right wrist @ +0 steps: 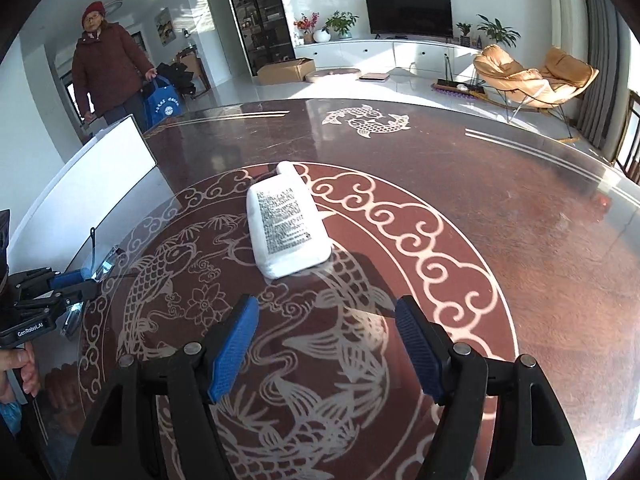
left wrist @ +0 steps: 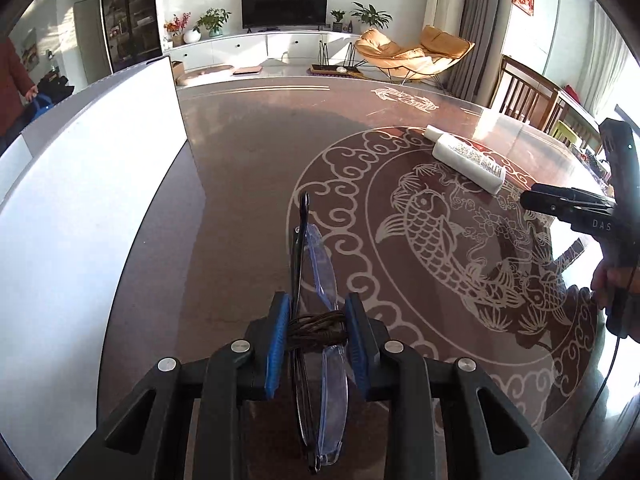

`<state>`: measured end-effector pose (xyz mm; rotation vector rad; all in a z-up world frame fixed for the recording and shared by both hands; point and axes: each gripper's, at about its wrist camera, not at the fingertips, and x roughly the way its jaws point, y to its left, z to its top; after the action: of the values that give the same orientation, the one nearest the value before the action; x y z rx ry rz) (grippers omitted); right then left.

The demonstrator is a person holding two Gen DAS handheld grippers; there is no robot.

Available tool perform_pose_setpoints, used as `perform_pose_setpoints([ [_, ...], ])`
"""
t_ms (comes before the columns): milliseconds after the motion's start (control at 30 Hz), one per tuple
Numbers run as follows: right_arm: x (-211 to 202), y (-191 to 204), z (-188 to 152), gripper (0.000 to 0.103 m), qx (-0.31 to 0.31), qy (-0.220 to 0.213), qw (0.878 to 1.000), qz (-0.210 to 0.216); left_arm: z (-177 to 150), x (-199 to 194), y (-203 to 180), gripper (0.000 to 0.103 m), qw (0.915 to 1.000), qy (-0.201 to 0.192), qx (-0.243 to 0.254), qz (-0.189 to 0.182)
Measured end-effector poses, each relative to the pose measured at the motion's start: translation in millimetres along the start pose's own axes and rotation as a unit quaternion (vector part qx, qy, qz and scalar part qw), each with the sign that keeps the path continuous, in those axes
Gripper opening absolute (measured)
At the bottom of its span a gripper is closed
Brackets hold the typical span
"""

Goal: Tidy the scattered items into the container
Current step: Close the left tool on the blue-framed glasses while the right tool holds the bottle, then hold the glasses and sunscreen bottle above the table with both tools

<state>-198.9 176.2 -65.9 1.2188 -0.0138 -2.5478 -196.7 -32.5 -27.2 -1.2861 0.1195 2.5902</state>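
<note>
Left gripper clamped on folded glasses, blue pads pressed on frame and wound cord; glasses held above table, not yet deposited. White container seen at left, just beside held glasses; contents hidden. Right gripper held wide, nothing between pads, aimed at white bottle lying flat on fish-pattern table, near but untouched. Progress judged partial: one item gripped, neither confirmed inside container. Remaining: glasses to be placed, bottle to be grasped and placed.
</note>
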Motion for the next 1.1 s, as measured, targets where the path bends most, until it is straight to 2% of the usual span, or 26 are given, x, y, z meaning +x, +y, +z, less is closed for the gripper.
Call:
perform_pose_setpoints([
  [100,21,30,17,0.074,-0.078,0.009,0.997,0.01,3,2,0,0.028,1.0,-0.003,0.002,-0.001],
  [167,34,50,24,0.075,-0.135,0.005,0.991,-0.008,1,2,0,0.028,1.0,-0.004,0.003,-0.002],
  [233,50,60,33,0.077,-0.164,0.01,0.986,-0.033,2,3,-1,0.028,1.0,-0.005,0.007,0.001],
  [300,59,58,46,0.077,-0.157,0.013,0.986,-0.046,2,4,-1,0.028,1.0,-0.006,0.006,0.0],
  [400,70,42,60,0.074,-0.093,0.032,0.995,-0.016,3,4,1,0.028,0.9999,-0.007,-0.001,-0.008],
  [467,69,43,62,0.053,-0.091,0.03,0.995,-0.025,3,4,1,0.028,0.9999,-0.008,-0.003,-0.009],
  [533,66,47,57,0.052,-0.085,0.028,0.996,-0.03,3,4,1,0.028,0.9999,-0.008,-0.001,-0.008],
  [600,55,51,43,0.052,-0.078,0.026,0.996,-0.035,1,2,2,0.028,0.9998,-0.009,-0.004,-0.017],
  [700,23,59,4,0.052,-0.075,0.024,0.996,-0.036,-8,-5,-4,0.028,0.999,-0.002,-0.019,-0.041],
  [833,-42,68,-76,0.052,-0.07,0.017,0.997,-0.043,-24,-19,-38,0.028,0.9964,0.019,0.004,-0.083],
  [900,-75,68,-115,0.052,-0.056,0.015,0.997,-0.055,-35,-26,-57,0.028,0.9954,0.021,0.015,-0.092],
  [1000,-109,59,-151,0.052,-0.019,0.012,0.996,-0.083,-50,-37,-74,0.028,0.9956,0.012,0.017,-0.091],
  [1100,-120,45,-159,0.054,0.016,0.01,0.994,-0.108,-58,-41,-79,0.032,0.9976,-0.008,0.017,-0.067],
])
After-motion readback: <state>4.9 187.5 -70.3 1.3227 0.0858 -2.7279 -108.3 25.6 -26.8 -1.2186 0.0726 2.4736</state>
